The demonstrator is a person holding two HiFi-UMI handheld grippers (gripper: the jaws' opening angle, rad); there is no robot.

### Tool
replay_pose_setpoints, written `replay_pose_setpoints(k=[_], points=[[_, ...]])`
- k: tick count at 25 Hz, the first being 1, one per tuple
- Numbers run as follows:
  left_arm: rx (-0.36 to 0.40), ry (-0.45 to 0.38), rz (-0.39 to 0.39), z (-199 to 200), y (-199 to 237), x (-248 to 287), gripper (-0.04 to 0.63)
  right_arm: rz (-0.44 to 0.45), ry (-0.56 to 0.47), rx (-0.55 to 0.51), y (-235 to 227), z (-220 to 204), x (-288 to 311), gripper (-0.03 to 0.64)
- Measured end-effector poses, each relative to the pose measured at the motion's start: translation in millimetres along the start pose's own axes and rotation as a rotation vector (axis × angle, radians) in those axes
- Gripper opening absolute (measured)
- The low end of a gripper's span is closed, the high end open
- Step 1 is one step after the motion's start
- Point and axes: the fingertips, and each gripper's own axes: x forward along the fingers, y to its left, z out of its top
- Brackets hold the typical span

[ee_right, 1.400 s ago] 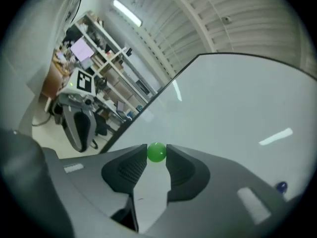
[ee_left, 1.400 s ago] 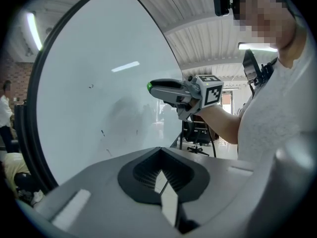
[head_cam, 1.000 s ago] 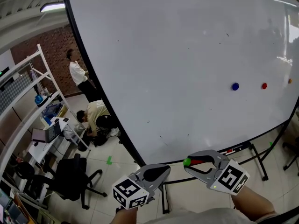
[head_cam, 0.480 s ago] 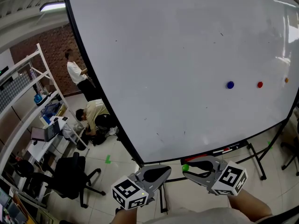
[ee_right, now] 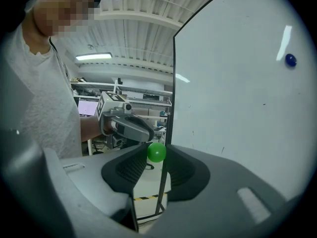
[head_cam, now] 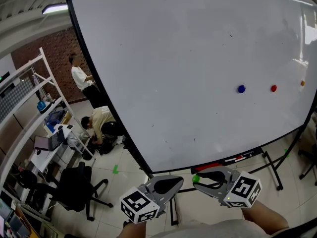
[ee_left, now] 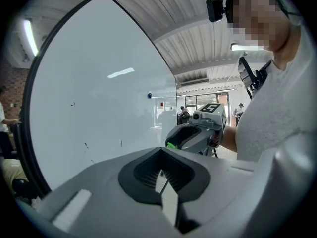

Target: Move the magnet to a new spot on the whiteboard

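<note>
Pinching the green magnet (head_cam: 196, 179) at its tips, the right gripper (head_cam: 198, 178) is hovering near, below the whiteboard (head_cam: 188, 58) in the head view, with the left gripper (head_cam: 177, 181) just to its left. The left gripper view is showing those jaws pressed together, empty. The right gripper view is showing its jaws partly apart, clamping the magnet, off the board.

Green magnet (head_cam: 195, 179); blue magnet (head_cam: 241, 89); red magnet (head_cam: 273, 88); orange magnet (head_cam: 302, 83); white whiteboard (head_cam: 188, 58).
</note>
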Motion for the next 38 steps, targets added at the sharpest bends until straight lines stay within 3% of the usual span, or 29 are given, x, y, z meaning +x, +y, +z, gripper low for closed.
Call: replay_pose_setpoints(k=[23, 30, 38], points=[[-0.02, 0.0, -0.018, -2.3, -8.5, -1.2, -0.012, -0.009, -0.004, -0.013, 11.0, 0.1, -1.7, 0.123], [-0.014, 0.001, -0.019, -4.3, -8.8, -1.7, -0.012, -0.047, -0.013, -0.114, 4.9, 16.6, 0.8, 0.123], [-0.011, 0.002, -0.026, -5.7, -10.2, -4.7, -0.012, -0.187, -0.027, -0.413, -27.8, 58.9, 6.9, 0.123]])
